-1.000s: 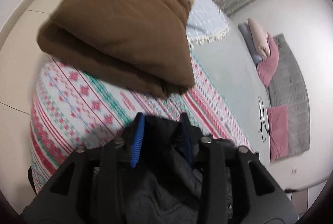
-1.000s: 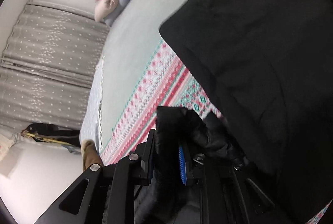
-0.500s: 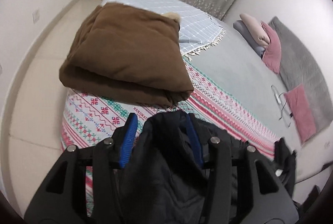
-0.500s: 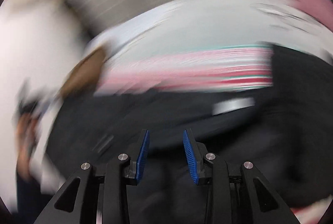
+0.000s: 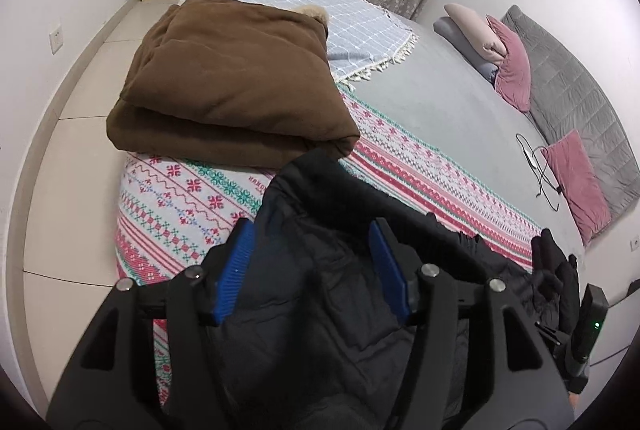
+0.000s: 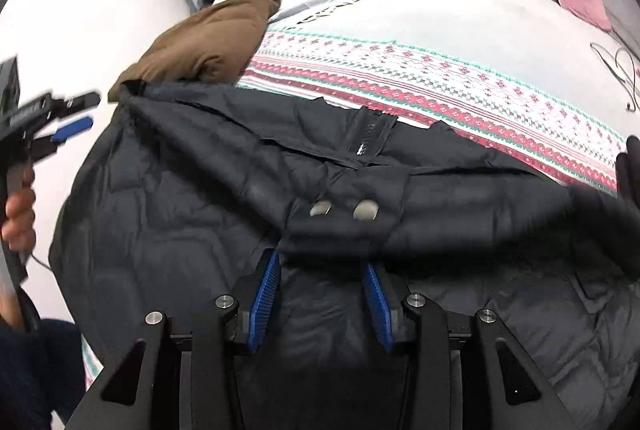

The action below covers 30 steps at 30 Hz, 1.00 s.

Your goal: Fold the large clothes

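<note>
A black quilted jacket (image 6: 200,214) lies spread over the near edge of the bed, with two snap buttons (image 6: 344,209) facing up. It also shows in the left wrist view (image 5: 320,294). My left gripper (image 5: 312,258) is open, its blue pads apart over the jacket's left end; it also shows from the side in the right wrist view (image 6: 70,128). My right gripper (image 6: 322,280) is open just above the jacket's middle, holding nothing.
A folded brown coat (image 5: 228,86) lies on the patterned red and green blanket (image 5: 180,198), just beyond the jacket. A grey bedsheet (image 5: 440,102), pink pillows (image 5: 508,66) and a cable (image 5: 540,166) lie farther back. Tiled floor (image 5: 76,134) is to the left.
Both grippers have let go of the black jacket and opened. The jacket has dropped flat on the bed edge. The right gripper swung round to face it.
</note>
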{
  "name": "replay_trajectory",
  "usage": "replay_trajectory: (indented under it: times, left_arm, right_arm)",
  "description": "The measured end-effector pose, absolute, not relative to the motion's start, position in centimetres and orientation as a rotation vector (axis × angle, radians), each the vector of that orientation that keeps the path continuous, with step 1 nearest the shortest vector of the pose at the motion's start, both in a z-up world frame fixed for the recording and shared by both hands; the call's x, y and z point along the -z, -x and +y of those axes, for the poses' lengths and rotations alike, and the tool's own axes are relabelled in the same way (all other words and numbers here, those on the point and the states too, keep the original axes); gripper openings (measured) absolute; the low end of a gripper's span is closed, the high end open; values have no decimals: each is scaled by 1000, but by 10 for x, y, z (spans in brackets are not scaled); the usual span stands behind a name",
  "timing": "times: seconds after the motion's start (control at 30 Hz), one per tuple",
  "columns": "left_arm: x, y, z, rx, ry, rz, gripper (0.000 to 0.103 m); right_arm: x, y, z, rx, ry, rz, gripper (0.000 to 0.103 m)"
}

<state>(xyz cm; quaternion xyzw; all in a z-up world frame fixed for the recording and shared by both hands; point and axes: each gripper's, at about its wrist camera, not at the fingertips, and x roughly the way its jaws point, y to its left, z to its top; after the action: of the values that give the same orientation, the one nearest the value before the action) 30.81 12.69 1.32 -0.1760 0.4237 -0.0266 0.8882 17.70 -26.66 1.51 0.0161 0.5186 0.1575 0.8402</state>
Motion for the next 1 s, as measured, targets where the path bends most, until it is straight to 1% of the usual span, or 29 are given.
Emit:
replay_trajectory:
  times: [0.13,0.23,0.4,0.47,0.53,0.67,0.77,0.83,1.0]
  left_arm:
    - [-14,-308,119,74,344,878,61]
    - [-9,-312,111,85,321,893,61]
    - [12,-324,92,67,236,951,62]
    - [16,-328,90,46,219,960,62]
    - [17,-330,94,36,234,958,62]
    - [21,-332,98,15,237,966,62]
    - [24,-331,96,4,221,971,62]
    - [24,-329,91,9,187,965,62]
    - [25,-320,79,6,81,953,62]
  right_arm:
    - [-14,-177,-276,-256,-25,1046,43]
    - [-17,-188,-300,-187,-174,1015,43]
    - [10,-216,-346,-73,-410,1028,44]
    - [19,-219,-375,43,-518,1011,44]
    - [20,-217,-382,108,-571,982,44]
    - [9,-208,-389,196,-429,1019,44]
    - [-3,-200,-387,200,-412,995,44]
    - [-16,-180,-399,199,-395,980,44]
    - [-19,-154,-427,259,-328,996,45]
